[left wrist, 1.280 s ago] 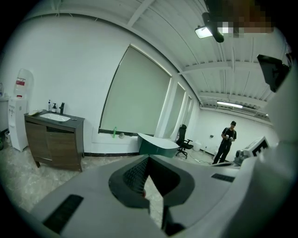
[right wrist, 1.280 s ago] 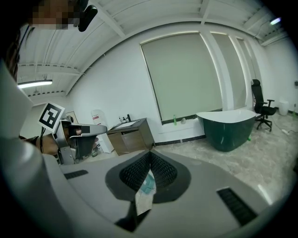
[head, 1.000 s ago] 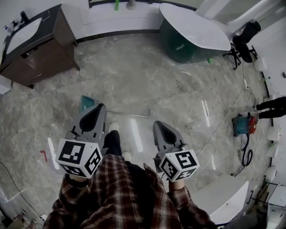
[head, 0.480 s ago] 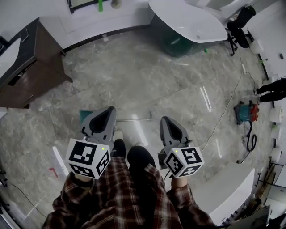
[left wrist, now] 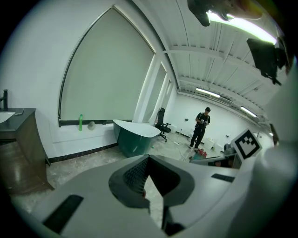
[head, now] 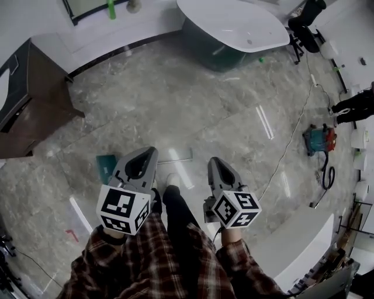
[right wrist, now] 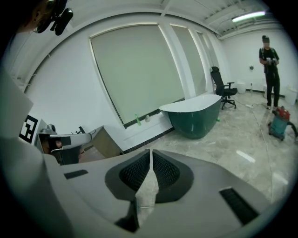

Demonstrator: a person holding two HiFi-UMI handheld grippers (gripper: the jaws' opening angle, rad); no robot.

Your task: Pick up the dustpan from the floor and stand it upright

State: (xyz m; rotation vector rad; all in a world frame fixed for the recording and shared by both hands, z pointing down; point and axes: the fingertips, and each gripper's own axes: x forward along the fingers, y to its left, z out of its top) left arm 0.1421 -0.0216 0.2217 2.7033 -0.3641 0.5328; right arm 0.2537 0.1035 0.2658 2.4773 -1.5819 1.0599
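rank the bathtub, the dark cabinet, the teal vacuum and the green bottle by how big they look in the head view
1. bathtub and dark cabinet: look about alike, both cut by the frame edge, so unranked.
2. teal vacuum.
3. green bottle, smallest, though it stands farthest away.

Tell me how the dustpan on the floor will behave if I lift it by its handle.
The dustpan looks like thin teal plastic, so it is probably light. Its long thin handle lies flat on the glossy stone floor, so it may skid when nudged. Lifted by the handle's far end, the teal end would likely swing down.
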